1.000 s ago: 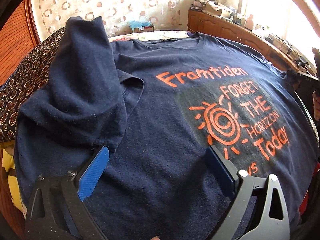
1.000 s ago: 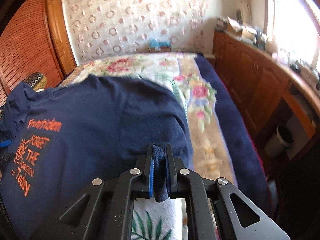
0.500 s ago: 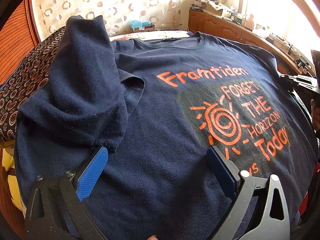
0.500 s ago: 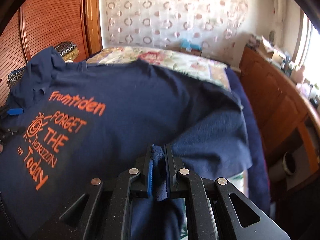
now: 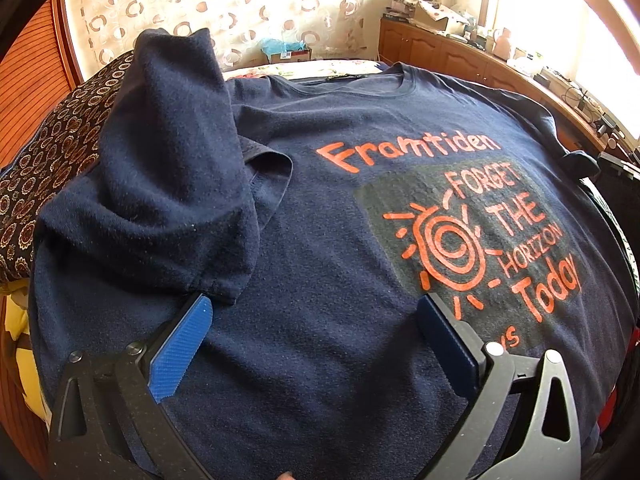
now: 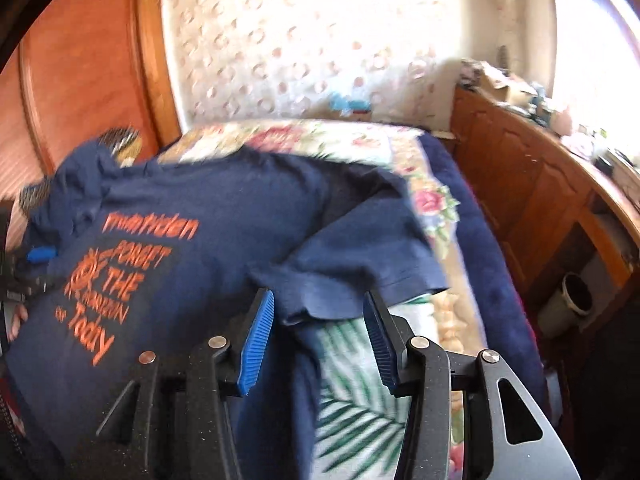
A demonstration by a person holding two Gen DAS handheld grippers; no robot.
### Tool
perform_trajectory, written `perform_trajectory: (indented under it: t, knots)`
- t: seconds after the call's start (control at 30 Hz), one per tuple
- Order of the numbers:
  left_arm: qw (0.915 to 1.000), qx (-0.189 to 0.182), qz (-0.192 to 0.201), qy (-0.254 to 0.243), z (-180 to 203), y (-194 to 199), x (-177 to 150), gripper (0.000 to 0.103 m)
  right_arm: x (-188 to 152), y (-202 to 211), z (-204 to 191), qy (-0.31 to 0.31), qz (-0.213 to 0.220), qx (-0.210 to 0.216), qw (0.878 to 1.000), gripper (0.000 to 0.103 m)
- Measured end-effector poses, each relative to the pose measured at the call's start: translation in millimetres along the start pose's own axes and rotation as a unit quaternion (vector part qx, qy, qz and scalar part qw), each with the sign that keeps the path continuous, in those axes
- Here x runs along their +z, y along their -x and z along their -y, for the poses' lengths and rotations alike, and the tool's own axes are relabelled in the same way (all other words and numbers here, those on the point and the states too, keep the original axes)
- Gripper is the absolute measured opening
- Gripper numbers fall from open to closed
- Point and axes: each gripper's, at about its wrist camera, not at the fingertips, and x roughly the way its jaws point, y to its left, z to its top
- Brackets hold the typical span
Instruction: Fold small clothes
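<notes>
A navy T-shirt (image 5: 328, 240) with orange print lies face up on the bed; it also shows in the right wrist view (image 6: 192, 216). Its left sleeve (image 5: 168, 176) is folded in over the chest. My left gripper (image 5: 316, 312) is open and empty, low over the shirt's lower front. My right gripper (image 6: 318, 300) is open, with the right sleeve (image 6: 360, 264) lying loose just ahead of its blue pads (image 6: 256, 344), folded partly over the shirt's side. The right gripper shows at the far right edge of the left wrist view (image 5: 616, 164).
A floral bedspread (image 6: 360, 148) and a leaf-print cloth (image 6: 356, 380) lie under the shirt. A patterned pillow (image 5: 52, 168) is at the left. A wooden cabinet (image 6: 532, 200) with clutter runs along the right. A bin (image 6: 572, 300) stands by the bed.
My right gripper swung the right sleeve in toward the shirt, then opened and let it go. The left gripper stayed open and nearly still.
</notes>
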Motion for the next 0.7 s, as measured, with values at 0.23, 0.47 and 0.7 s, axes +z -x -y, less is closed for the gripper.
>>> perform_trajectory:
  t: [0.23, 0.47, 0.7]
  knots:
    - [1.0, 0.0, 0.0, 0.0, 0, 0, 0, 0.102, 10, -23, 33, -0.037, -0.021, -0.048, 0.998, 0.048]
    - [1.0, -0.001, 0.0, -0.001, 0, 0, 0, 0.102, 12, -60, 41, -0.049, -0.08, -0.042, 0.995, 0.048]
    - [1.0, 0.0, 0.0, -0.001, 0, 0, 0, 0.102, 21, -54, 34, -0.034, -0.077, -0.08, 0.993, 0.018]
